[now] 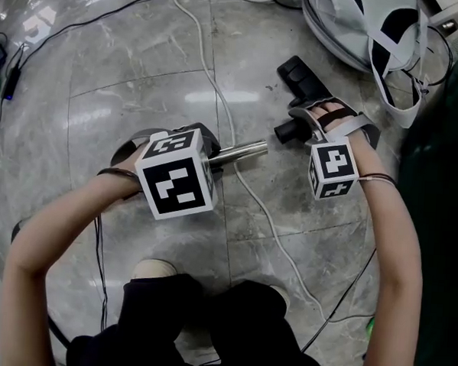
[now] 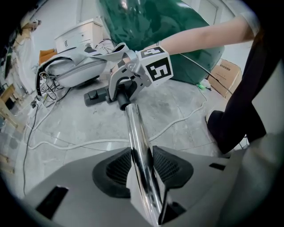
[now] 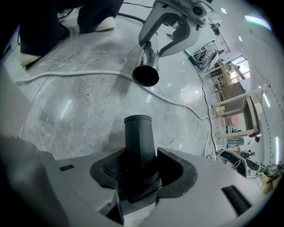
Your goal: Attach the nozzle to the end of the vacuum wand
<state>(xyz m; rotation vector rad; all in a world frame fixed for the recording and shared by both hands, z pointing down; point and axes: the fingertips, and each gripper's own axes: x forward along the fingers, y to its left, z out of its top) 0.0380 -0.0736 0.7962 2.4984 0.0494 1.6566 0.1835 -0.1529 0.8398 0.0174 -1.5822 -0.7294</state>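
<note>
Closest in is the left gripper point(image 2: 143, 170), its ribbed pads clamped on the shiny chrome metal vacuum wand point(image 2: 135, 133), which juts forward over the grey marble floor point(image 1: 128, 66). Facing it, the right gripper point(image 3: 140, 173) is closed around the round neck of the black plastic floor nozzle point(image 3: 138, 135). The neck and the open tube mouth sit near each other but apart, not quite in line.

Chrome that smooth is stiff but likely slippery, so a firm hold close to the end suits it. I judge the nozzle to be light, hard plastic (its head may swivel and droop), best gripped low on the neck so the tip is free to mate.

Most of the nozzle head hides behind the right hand point(image 1: 336, 119). The wand's rear is lost behind the left gripper, and any latch cannot be made out. A white cable point(image 1: 218, 94) trails beneath.
</note>
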